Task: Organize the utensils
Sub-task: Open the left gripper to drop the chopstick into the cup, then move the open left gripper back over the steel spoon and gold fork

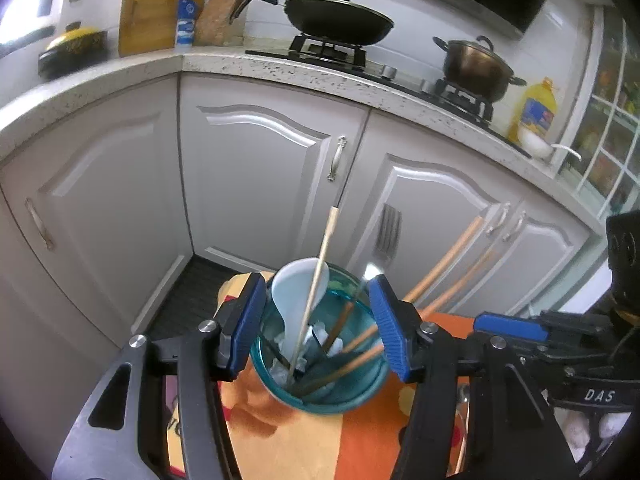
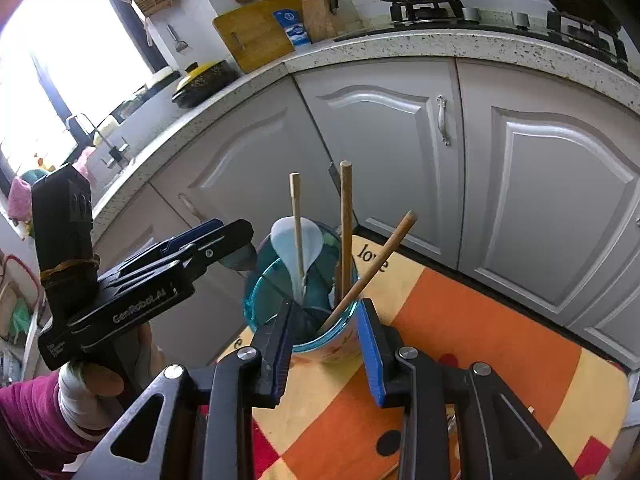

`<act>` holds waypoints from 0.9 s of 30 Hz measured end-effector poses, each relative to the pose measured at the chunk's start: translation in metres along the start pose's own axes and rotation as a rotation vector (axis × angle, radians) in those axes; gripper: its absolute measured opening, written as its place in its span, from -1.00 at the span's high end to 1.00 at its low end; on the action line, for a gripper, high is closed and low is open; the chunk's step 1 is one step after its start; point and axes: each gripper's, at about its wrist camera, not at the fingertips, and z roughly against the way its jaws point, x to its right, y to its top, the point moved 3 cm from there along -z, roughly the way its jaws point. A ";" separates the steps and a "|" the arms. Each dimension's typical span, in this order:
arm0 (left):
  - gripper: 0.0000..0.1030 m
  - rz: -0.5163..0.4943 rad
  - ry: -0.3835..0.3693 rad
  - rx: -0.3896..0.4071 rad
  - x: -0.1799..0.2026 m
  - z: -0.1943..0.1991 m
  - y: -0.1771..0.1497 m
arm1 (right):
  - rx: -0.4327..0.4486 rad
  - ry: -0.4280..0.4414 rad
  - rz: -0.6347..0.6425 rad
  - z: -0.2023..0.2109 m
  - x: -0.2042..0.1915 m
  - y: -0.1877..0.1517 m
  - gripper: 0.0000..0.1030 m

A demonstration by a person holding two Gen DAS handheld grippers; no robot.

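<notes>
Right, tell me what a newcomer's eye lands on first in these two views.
First comes the teal glass cup on the orange patterned tablecloth, bristling with a white ceramic spoon and long wooden chopsticks. The left tool straddles the cup, blue pads either side, while the right tool sits open just short of it. Behind, a black lidded wok stands on the stove.

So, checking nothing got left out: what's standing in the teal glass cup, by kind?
White ceramic spoon: 1
Metal fork: 1
Pale thin wooden stick: 1
Brown wooden chopsticks: 2
Total: 5
</notes>
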 end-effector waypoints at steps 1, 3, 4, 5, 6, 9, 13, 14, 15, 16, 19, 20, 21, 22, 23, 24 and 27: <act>-0.04 -0.005 -0.001 -0.001 0.002 0.002 -0.001 | 0.001 -0.003 0.000 0.002 0.000 -0.002 0.42; -0.04 -0.017 -0.005 -0.006 0.007 0.008 -0.003 | 0.006 0.000 -0.003 0.008 0.000 -0.007 0.42; -0.04 -0.023 -0.008 -0.006 0.010 0.011 -0.004 | 0.008 0.000 -0.004 0.010 -0.001 -0.009 0.42; -0.05 -0.030 -0.009 -0.006 0.012 0.013 -0.005 | 0.011 -0.001 -0.005 0.013 -0.001 -0.012 0.42; -0.05 -0.041 -0.009 -0.004 0.016 0.016 -0.007 | 0.014 -0.002 -0.007 0.016 -0.002 -0.014 0.42; -0.06 -0.062 -0.012 -0.011 0.025 0.022 -0.013 | 0.014 -0.008 -0.006 0.024 -0.002 -0.024 0.41; -0.06 -0.086 -0.026 -0.033 0.039 0.025 -0.024 | 0.014 -0.038 -0.008 0.034 0.001 -0.041 0.41; -0.06 -0.091 -0.028 -0.034 0.043 0.025 -0.026 | 0.012 -0.043 -0.010 0.036 0.003 -0.044 0.41; -0.06 -0.099 -0.034 -0.039 0.047 0.026 -0.030 | 0.010 -0.049 -0.015 0.038 0.004 -0.050 0.41; -0.06 -0.105 -0.038 -0.043 0.050 0.026 -0.032 | 0.007 -0.054 -0.019 0.039 0.007 -0.054 0.41; -0.06 -0.118 -0.053 -0.061 0.060 0.028 -0.041 | 0.001 -0.089 -0.031 0.045 0.014 -0.067 0.40; -0.06 -0.123 -0.066 -0.070 0.064 0.028 -0.044 | 0.000 -0.096 -0.037 0.047 0.017 -0.071 0.40; -0.06 -0.127 -0.073 -0.078 0.067 0.029 -0.046 | -0.001 -0.101 -0.044 0.049 0.020 -0.075 0.40; -0.06 -0.133 -0.084 -0.087 0.071 0.029 -0.050 | -0.004 -0.111 -0.057 0.051 0.026 -0.081 0.40; -0.06 -0.138 -0.097 -0.097 0.074 0.029 -0.054 | -0.008 -0.120 -0.063 0.053 0.030 -0.084 0.37; -0.06 -0.142 -0.110 -0.111 0.077 0.028 -0.058 | -0.014 -0.135 -0.069 0.054 0.036 -0.089 0.33; -0.06 -0.163 -0.147 -0.154 0.087 0.024 -0.072 | -0.042 -0.192 -0.091 0.057 0.057 -0.106 0.31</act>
